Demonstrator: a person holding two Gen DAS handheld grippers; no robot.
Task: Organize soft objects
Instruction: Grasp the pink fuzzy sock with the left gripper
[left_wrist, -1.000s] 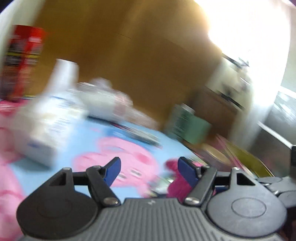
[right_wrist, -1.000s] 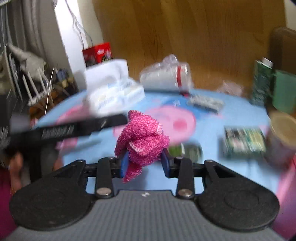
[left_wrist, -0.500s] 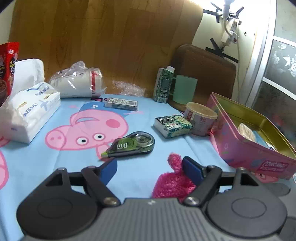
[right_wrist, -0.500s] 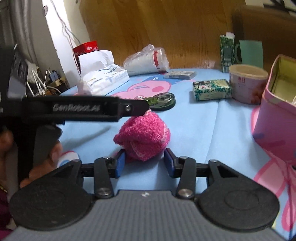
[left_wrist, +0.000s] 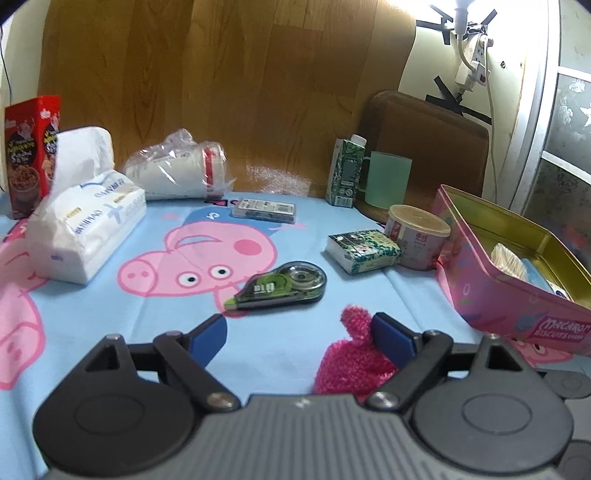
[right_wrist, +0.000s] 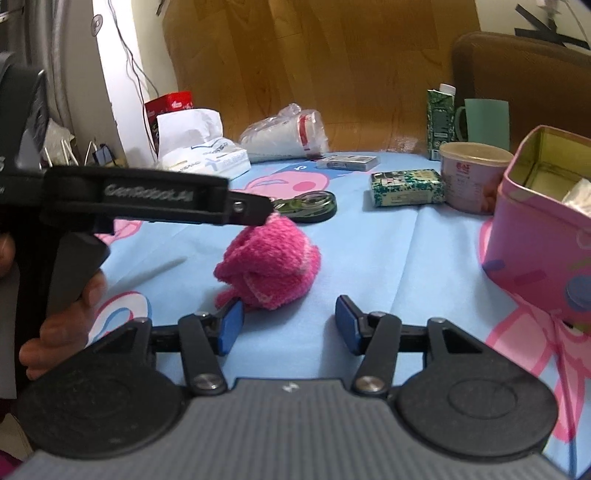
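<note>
Pink and fuzzy, the balled sock lies on the blue cartoon-pig cloth, free of both claws. In the right wrist view it sits just ahead of the right gripper, toward 11 o'clock from the gap; the jaws are spreading apart, and the left blue pad is at the sock's near edge, though contact cannot be told, while the right pad stands clear. From 9 o'clock the left gripper's black finger reaches in, its tip at the sock's top, held by a hand.

In the left wrist view the left gripper is likewise widening, with bare cloth between its pads; the sock lies against the inner side of the right-hand pad, at about 4 o'clock from the gap.

A green correction-tape dispenser lies at 12 o'clock beyond the sock. The pink biscuit tin stands open at 3 o'clock, with a lidded tub and a small green patterned box at 1 o'clock. A tissue pack rests at 10 o'clock.
</note>
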